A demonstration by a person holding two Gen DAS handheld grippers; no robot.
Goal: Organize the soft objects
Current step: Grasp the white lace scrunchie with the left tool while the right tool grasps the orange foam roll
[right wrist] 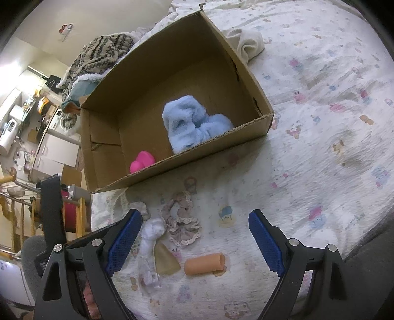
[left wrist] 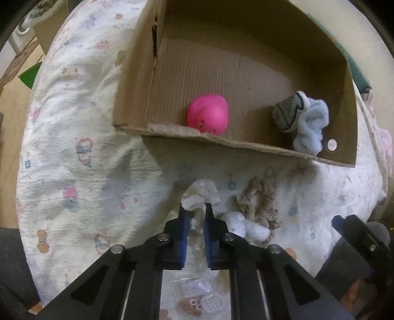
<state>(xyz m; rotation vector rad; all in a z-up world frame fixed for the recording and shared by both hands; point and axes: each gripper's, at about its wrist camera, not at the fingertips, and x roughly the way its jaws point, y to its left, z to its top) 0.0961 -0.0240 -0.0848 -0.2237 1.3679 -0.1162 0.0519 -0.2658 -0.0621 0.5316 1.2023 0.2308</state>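
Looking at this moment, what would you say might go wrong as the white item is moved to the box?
1. The left gripper pinches only one fold of the white fluffy cloth, so it may slip free when lifted.
2. The lace scrunchie and white cotton piece lie right beside it and could snag and drag along.
3. The cardboard box has a raised near wall; a dangling cloth could catch there.

A bed [right wrist: 332, 128] with a white cartoon-printed quilt is filling most of the room. White cabinets [right wrist: 56, 150] and cluttered shelves [right wrist: 29, 108] are standing beside pale walls [right wrist: 110, 17], and a wooden floor [left wrist: 12, 108] is showing.
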